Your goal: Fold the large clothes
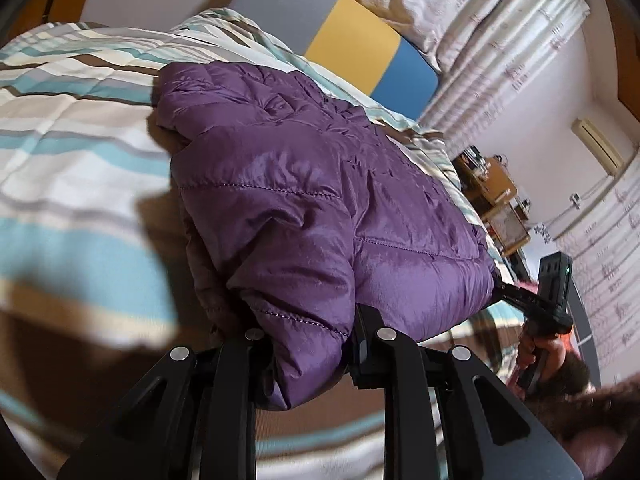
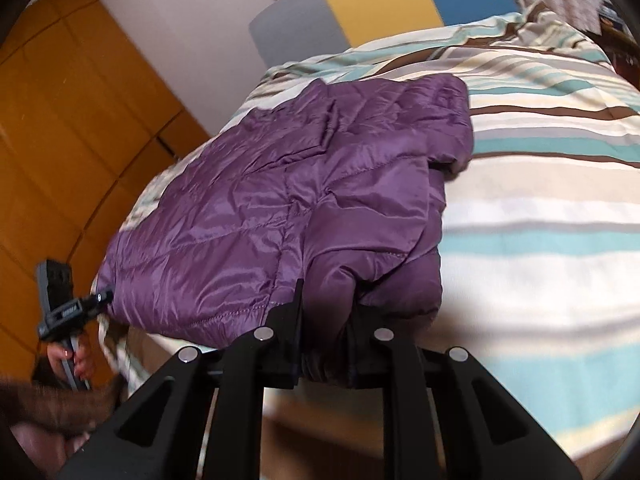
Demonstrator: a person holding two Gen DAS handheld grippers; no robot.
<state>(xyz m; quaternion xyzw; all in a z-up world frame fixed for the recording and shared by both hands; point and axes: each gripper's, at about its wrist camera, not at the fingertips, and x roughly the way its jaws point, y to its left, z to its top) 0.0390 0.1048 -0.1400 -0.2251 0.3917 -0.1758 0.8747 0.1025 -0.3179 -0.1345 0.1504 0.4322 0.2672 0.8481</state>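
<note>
A purple quilted jacket (image 1: 304,196) lies on the striped bed cover, its sides folded in. It also shows in the right wrist view (image 2: 280,208). My left gripper (image 1: 308,344) is shut on the jacket's near hem corner, with fabric bunched between its jaws. My right gripper (image 2: 324,320) is shut on the other near corner of the hem, beside a folded sleeve. The right gripper shows in the left wrist view (image 1: 504,288), clamped on the jacket's edge. The left gripper shows in the right wrist view (image 2: 100,300), at the opposite corner.
The striped bed cover (image 1: 72,128) spreads around the jacket. A grey, yellow and blue headboard (image 1: 344,36) stands at the far end. Curtains (image 1: 512,52) and a wooden shelf (image 1: 488,184) are on one side, an orange wardrobe (image 2: 72,112) on the other.
</note>
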